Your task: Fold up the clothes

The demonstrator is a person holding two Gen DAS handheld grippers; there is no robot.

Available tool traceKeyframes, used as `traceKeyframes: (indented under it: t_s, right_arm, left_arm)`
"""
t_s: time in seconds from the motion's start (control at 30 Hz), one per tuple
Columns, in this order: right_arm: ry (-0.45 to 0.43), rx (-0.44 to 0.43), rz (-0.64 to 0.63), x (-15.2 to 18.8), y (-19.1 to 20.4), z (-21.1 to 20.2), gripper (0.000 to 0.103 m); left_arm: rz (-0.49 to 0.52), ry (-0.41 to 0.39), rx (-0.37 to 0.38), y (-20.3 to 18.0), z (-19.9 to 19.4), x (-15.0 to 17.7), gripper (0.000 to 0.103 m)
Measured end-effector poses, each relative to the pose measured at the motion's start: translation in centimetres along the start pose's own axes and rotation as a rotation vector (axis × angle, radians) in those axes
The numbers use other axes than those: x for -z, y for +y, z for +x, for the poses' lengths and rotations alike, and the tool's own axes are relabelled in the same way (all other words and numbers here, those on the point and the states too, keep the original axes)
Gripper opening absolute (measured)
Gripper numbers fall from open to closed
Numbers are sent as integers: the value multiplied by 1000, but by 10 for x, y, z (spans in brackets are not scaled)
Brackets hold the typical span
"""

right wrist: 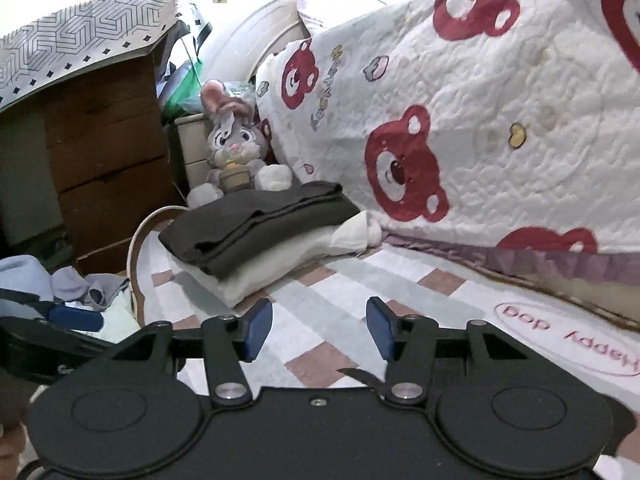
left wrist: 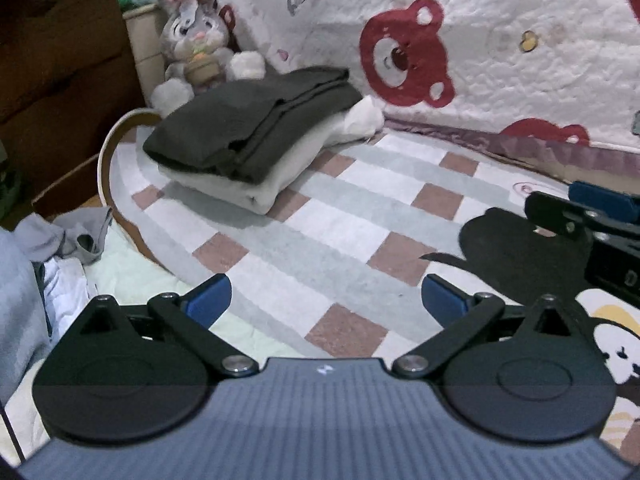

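A folded dark grey garment (left wrist: pixel 248 124) (right wrist: pixel 256 224) lies on top of a folded white garment (left wrist: pixel 256 184) (right wrist: pixel 272 268) at the far side of a checked rug (left wrist: pixel 360 216) (right wrist: pixel 328 300). My left gripper (left wrist: pixel 328 298) hovers over the rug in front of this stack, open, with nothing between its fingers. My right gripper (right wrist: pixel 319 328) is open and empty too, a little short of the stack. One of its blue pads (left wrist: pixel 600 196) shows at the right edge of the left wrist view. A loose heap of pale blue and grey clothes (left wrist: pixel 28 264) (right wrist: pixel 60 284) lies at the left.
A plush rabbit (left wrist: pixel 196 40) (right wrist: pixel 236 152) sits behind the stack. A white quilt with red bears (left wrist: pixel 480 40) (right wrist: pixel 500 120) hangs down along the rug's far side. Wooden drawers (left wrist: pixel 60 60) (right wrist: pixel 100 160) stand at the left. A black cartoon print (left wrist: pixel 516 256) marks the rug at the right.
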State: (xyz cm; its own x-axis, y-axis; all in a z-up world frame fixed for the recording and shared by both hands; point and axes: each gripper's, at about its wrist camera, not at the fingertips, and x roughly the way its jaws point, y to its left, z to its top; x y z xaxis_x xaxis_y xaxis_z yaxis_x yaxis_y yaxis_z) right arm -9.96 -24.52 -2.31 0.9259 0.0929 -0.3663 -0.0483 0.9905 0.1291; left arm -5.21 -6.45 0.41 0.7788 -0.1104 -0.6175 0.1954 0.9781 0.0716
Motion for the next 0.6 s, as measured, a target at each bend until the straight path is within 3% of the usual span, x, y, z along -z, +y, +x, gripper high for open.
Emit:
traceKeyframes:
  t_s: [0.2, 0.3, 0.47, 0.6]
  right_arm:
    - [-4, 61, -19, 8, 10, -24, 58]
    - [-28, 66, -29, 17, 13, -31, 69]
    - [0, 50, 66, 11, 2, -27, 69]
    - [9, 58, 59, 14, 2, -25, 69]
  left_arm:
    - [24, -22, 11, -8, -17, 3, 103]
    - [32, -11, 13, -10, -19, 5, 103]
    - [34, 7, 25, -10, -17, 10, 103]
    - [43, 13, 39, -14, -18, 12, 103]
